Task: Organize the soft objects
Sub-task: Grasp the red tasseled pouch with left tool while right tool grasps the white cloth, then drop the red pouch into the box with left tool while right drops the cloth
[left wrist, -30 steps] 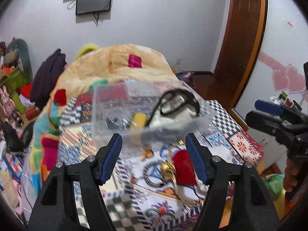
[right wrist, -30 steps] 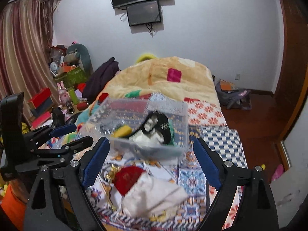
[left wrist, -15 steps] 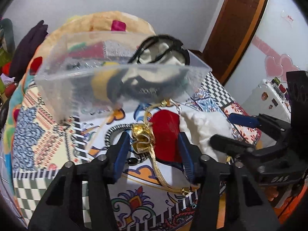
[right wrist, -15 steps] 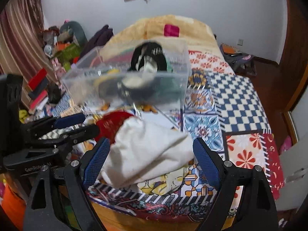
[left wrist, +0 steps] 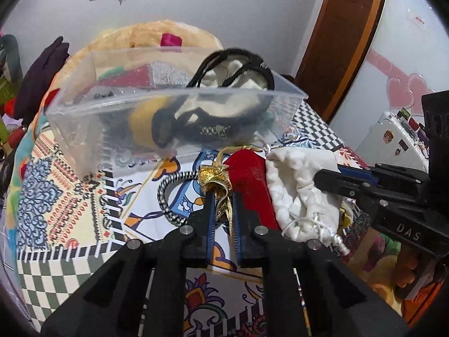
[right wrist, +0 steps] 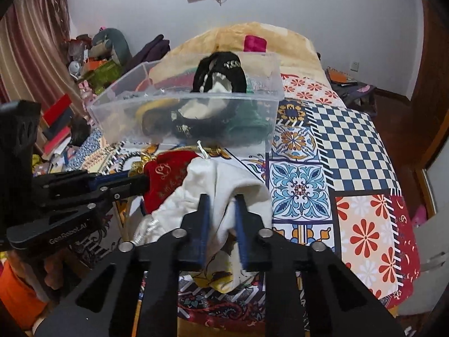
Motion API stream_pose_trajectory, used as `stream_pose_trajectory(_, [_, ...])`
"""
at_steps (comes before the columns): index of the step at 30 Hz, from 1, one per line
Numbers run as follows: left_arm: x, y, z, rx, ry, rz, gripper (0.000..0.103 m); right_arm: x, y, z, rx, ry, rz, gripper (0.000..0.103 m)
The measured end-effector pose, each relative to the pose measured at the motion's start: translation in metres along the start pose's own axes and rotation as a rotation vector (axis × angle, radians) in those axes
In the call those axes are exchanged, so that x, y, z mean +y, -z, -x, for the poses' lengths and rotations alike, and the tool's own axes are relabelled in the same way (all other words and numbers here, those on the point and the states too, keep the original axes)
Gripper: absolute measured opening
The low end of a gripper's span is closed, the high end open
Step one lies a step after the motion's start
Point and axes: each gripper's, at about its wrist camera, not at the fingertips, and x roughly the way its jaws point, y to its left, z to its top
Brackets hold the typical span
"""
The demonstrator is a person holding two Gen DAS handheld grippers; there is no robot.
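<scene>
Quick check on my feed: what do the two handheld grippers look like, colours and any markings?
Both are matte black plastic with silver round screws and blue finger pads. The left gripper carries white "GenRobot.AI" lettering on its body in the right wrist view; the right gripper shows "DAS" in the left wrist view. No cables or sleeves visible.

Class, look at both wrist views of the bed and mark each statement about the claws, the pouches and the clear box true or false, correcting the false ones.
1. The left claw is closed on the gold ribbon of the red pouch. True.
2. The right claw is open above the bed. False: it is pinching the white pouch.
3. The clear plastic box is empty. False: it holds black, white and yellow soft items.
4. The white pouch lies beside the red pouch, touching it. True.
5. The clear plastic box stands behind both pouches on the patterned bedspread. True.
</scene>
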Motion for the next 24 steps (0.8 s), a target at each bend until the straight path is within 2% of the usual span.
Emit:
stream_pose_trajectory(5, [0.002, -0.004, 0.027, -0.056, 0.001, -0.009, 0.01, 0.004, -0.007, 0.017, -0.059, -0.026, -0.004, 0.013])
stream_pose_trajectory(13, [0.021, -0.02, 0.07, -0.168, -0.004, 0.045, 0.01, 0.006, -0.027, 0.048, -0.176, -0.031, -0.018, 0.013])
stream_pose_trajectory(24, [0.044, -0.067, 0.094, -0.279, -0.073, 0.09, 0.01, 0.012, -0.072, 0.056, -0.284, -0.009, -0.015, 0.013])
